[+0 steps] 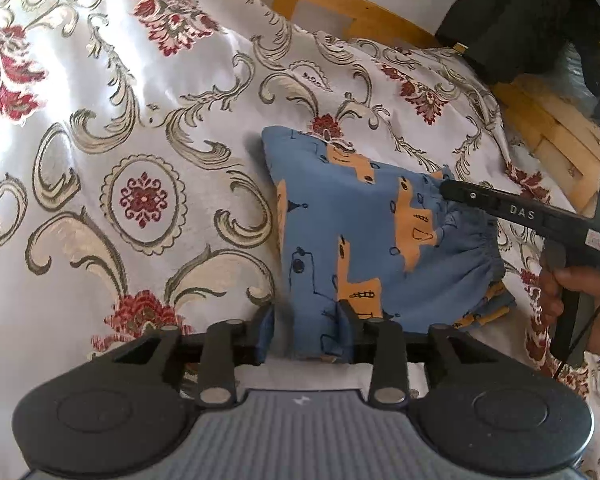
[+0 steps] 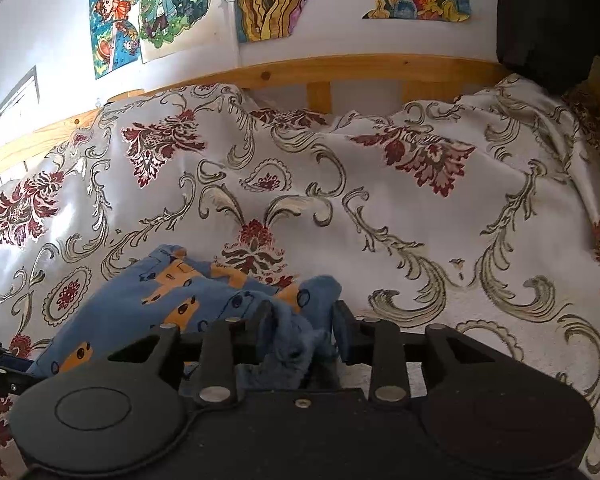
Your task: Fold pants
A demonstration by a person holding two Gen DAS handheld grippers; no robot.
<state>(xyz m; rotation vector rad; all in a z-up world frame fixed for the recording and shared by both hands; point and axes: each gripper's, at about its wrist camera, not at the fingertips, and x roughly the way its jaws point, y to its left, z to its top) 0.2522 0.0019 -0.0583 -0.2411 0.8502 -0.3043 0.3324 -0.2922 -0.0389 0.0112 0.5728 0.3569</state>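
Observation:
Small blue pants with orange shapes lie folded on the patterned bedspread. My left gripper is shut on the near edge of the pants, with cloth bunched between its fingers. In the same view the right gripper reaches in from the right, held by a hand, its tip at the gathered waistband. In the right wrist view the right gripper is shut on the blue waistband cloth, and the rest of the pants trails to the left.
A wooden bed rail runs along the far side of the bedspread. Colourful drawings hang on the wall above. A dark object sits at the bed's right end.

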